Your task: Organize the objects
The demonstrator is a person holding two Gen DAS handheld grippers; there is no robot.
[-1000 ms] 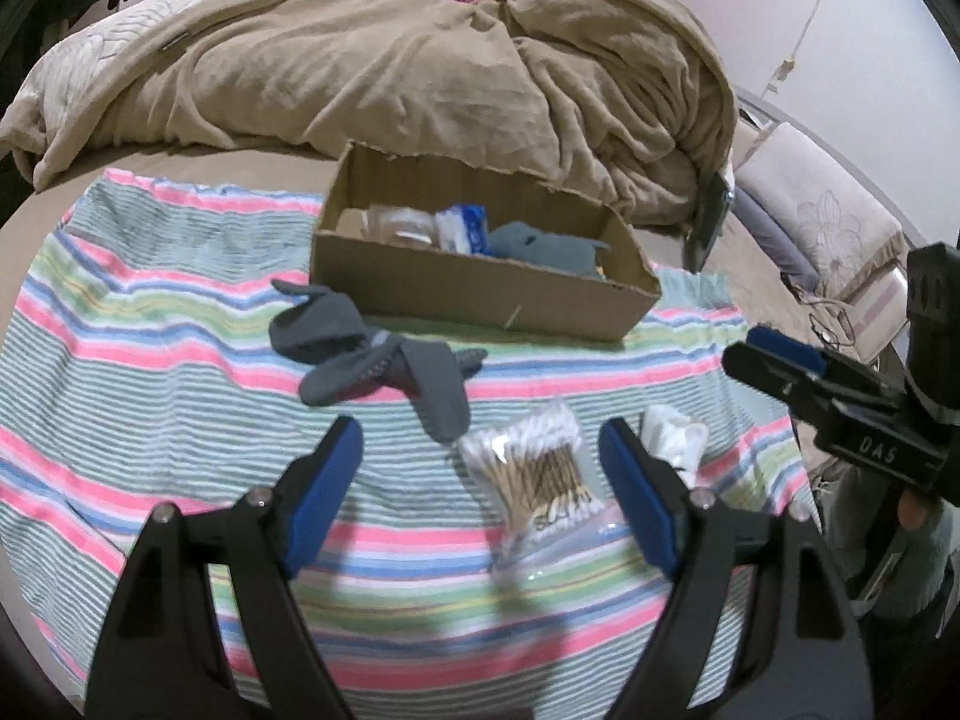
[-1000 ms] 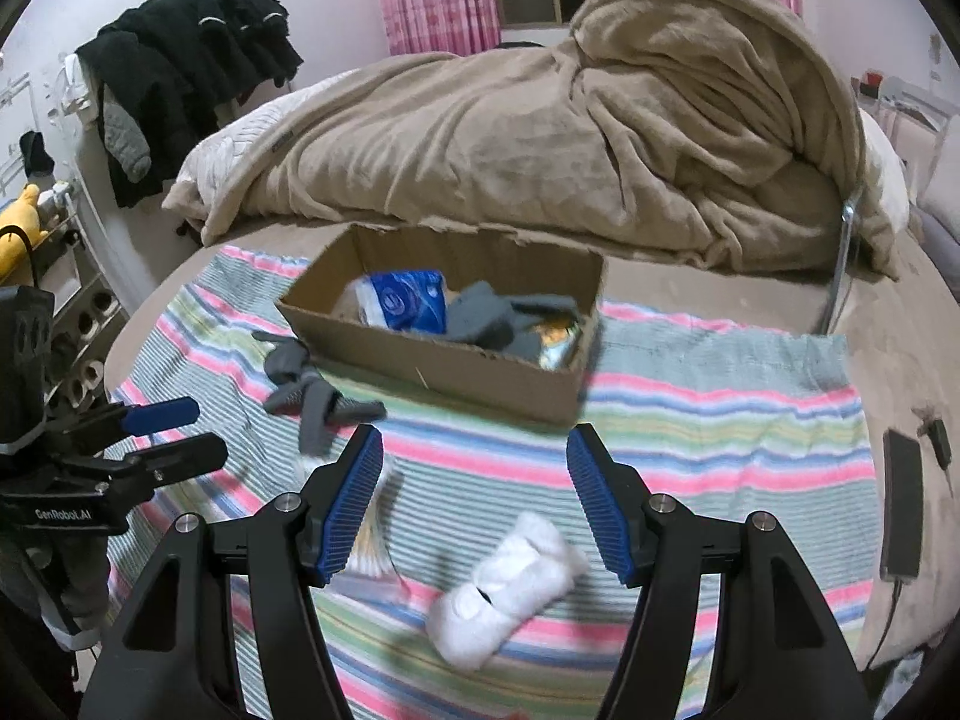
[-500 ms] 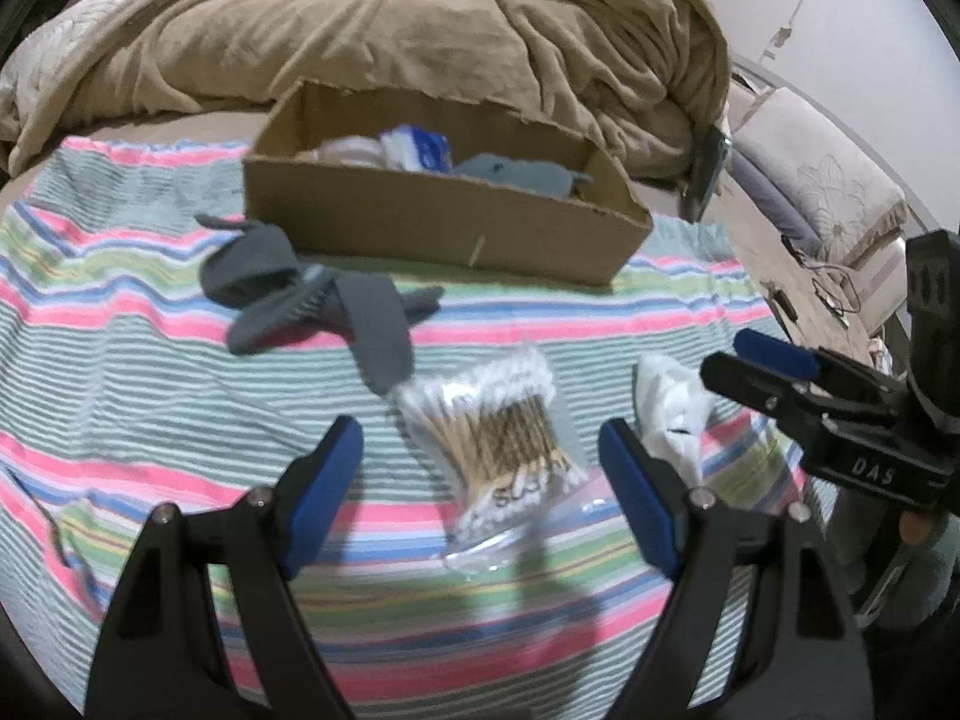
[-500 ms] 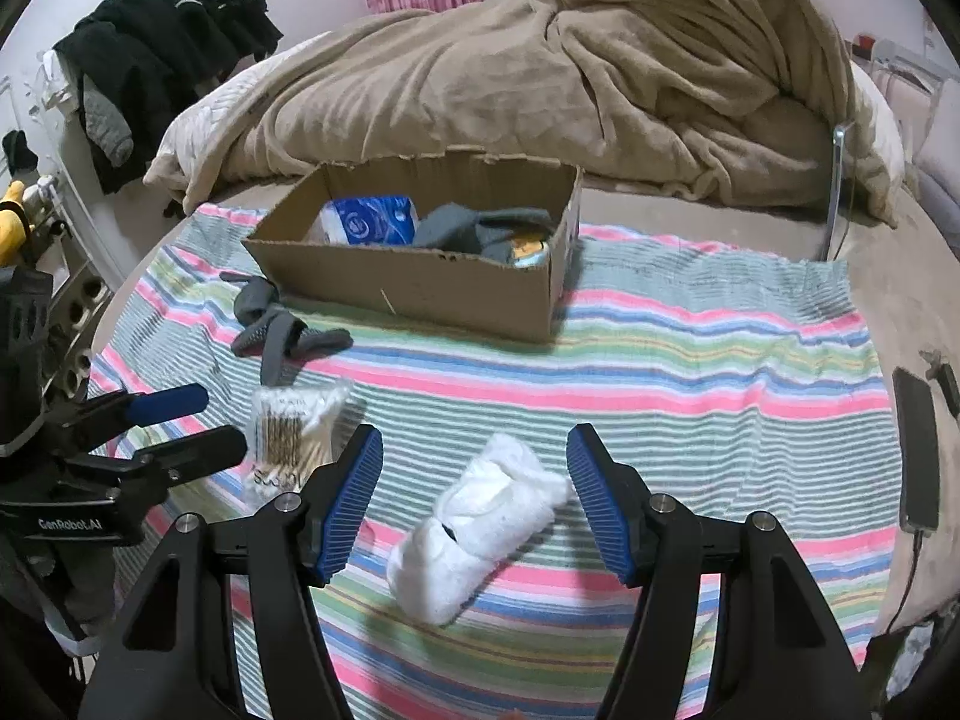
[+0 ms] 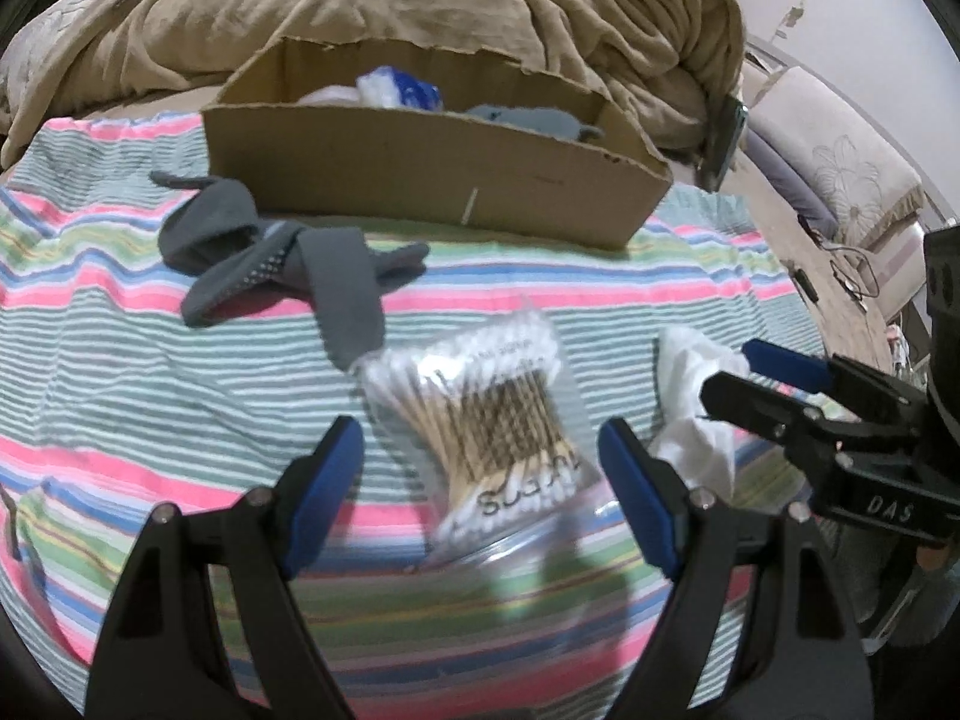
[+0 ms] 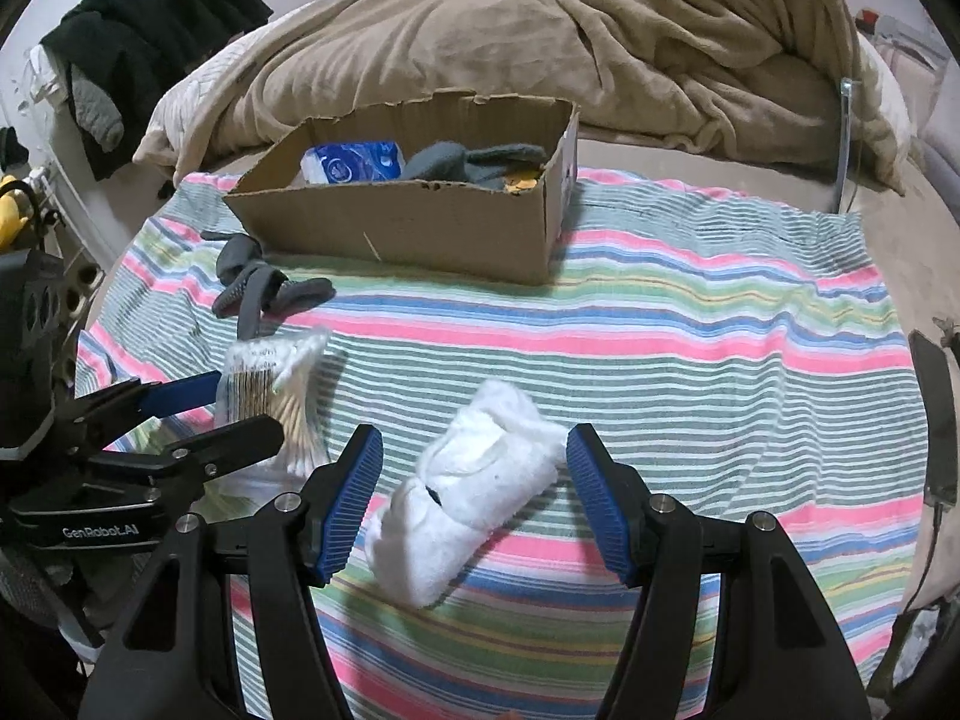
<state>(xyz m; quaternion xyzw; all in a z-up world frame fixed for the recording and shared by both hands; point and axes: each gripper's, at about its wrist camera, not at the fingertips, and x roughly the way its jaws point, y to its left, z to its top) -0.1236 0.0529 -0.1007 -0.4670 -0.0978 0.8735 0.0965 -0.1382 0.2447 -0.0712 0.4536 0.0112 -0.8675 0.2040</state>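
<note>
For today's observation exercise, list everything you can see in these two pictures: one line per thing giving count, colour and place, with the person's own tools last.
cardboard box: one, brown, far side of the striped cloth
tissue pack: one, blue and white, inside the box
socks in box: grey, count unclear, inside the box
loose grey socks: grey, tangled, count unclear, on the cloth before the box
cotton swab bag: one, clear, wooden sticks, between the left gripper's pads
white sock bundle: one, white, between the right gripper's pads
striped cloth: one, pink, green, blue, over the bed
blanket: one, tan, heaped behind the box
dark clothes: black, hanging at far left
left gripper: black, blue pads, open
right gripper: black, blue pads, open
</note>
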